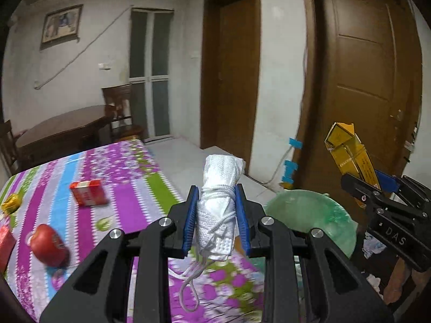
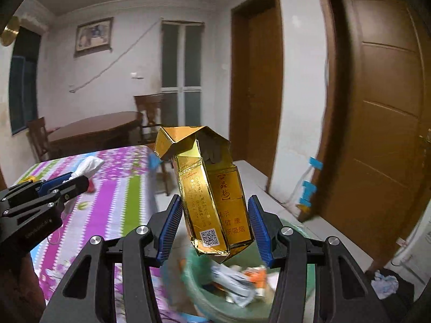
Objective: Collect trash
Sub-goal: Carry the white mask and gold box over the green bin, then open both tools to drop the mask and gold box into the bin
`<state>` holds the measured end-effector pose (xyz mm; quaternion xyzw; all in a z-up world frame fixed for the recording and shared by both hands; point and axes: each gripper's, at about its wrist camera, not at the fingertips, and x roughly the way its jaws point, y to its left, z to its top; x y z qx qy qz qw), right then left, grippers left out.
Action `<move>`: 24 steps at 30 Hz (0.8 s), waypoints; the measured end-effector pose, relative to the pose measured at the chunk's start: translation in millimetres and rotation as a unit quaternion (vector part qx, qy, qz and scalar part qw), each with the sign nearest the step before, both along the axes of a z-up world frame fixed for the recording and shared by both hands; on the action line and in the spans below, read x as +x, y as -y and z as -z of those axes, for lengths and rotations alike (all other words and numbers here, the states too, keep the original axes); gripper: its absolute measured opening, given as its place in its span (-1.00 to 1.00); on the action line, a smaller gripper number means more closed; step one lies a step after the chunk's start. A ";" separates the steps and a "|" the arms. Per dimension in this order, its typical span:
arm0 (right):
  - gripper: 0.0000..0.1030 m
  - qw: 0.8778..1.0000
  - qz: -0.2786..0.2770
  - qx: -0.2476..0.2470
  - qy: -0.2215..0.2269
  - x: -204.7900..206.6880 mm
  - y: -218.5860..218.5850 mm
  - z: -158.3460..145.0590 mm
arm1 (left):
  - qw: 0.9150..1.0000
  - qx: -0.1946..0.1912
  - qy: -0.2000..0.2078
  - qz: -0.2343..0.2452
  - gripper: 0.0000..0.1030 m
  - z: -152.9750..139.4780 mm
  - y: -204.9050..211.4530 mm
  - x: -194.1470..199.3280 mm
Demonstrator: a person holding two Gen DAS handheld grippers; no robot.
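My left tongs (image 1: 216, 216) clamp a rolled white mask (image 1: 219, 210) at frame centre; my right tongs (image 2: 215, 222) clamp a gold pack (image 2: 212, 193) above the green bin (image 2: 215, 304), right of the bench (image 1: 89, 167).

Bin (image 2: 237, 306) contents blurred, bottom-cropped

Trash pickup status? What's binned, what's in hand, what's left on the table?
Done: the bin already holds wrappers. In hand: left tongs grip a rolled white mask; right tongs carry a gold carton above the bin. Left: red box on the table.
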<state>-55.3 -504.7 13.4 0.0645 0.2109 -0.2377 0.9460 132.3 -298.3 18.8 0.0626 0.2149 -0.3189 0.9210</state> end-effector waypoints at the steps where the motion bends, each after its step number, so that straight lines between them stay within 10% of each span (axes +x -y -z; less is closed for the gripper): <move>1: 0.01 1.000 0.008 0.002 -0.004 -6.0 10.6 2.9 | 1.000 0.002 -0.001 0.005 -0.50 1.7 4.8 0.0; 24: 0.01 0.980 0.040 0.076 -0.177 28.6 105.4 82.9 | 0.988 0.078 -0.085 0.103 -0.50 49.3 122.5 4.7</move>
